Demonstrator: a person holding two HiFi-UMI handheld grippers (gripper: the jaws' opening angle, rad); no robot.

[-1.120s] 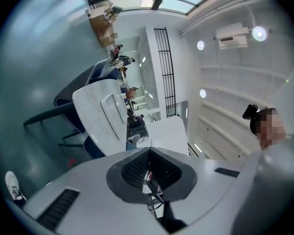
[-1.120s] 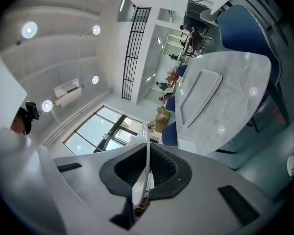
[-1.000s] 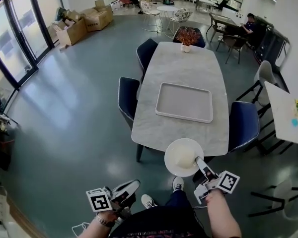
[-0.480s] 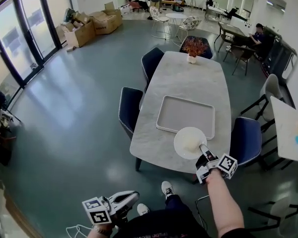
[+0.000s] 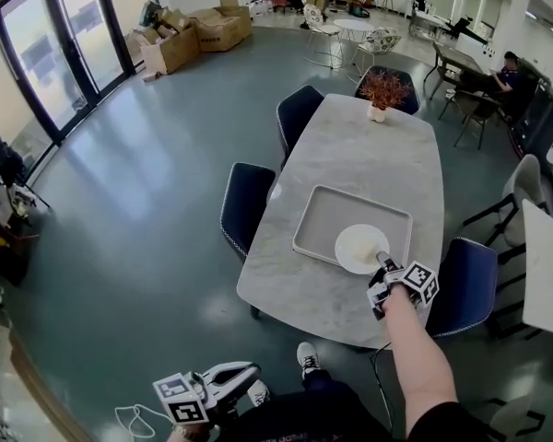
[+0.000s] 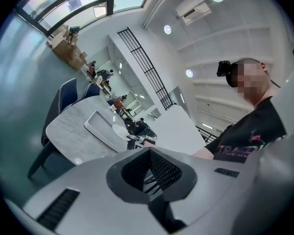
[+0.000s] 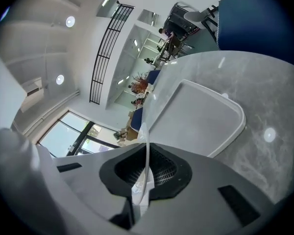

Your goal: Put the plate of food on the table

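Observation:
A round white plate (image 5: pixel 361 248) with a pale centre hangs over the near right corner of the white tray (image 5: pixel 324 212) on the marble table (image 5: pixel 364 150). My right gripper (image 5: pixel 383 264) is shut on the plate's near rim, arm stretched out over the table. In the right gripper view the plate (image 7: pixel 146 140) shows edge-on, pinched in the right gripper (image 7: pixel 146 169), with the tray (image 7: pixel 198 115) beneath. My left gripper (image 5: pixel 229 378) hangs low by my legs, away from the table. In its own view the left gripper (image 6: pixel 149 173) has its jaws together around nothing.
Dark blue chairs (image 5: pixel 246 205) stand along the table's left side, and another chair (image 5: pixel 461 284) is at its near right. A potted plant (image 5: pixel 383 93) sits at the far end. Cardboard boxes (image 5: pixel 192 35) lie far left. More tables and people are at the back.
My right gripper has carried the plate forward, from off the table's near edge to over the tray's near corner. The left gripper stays low by my legs.

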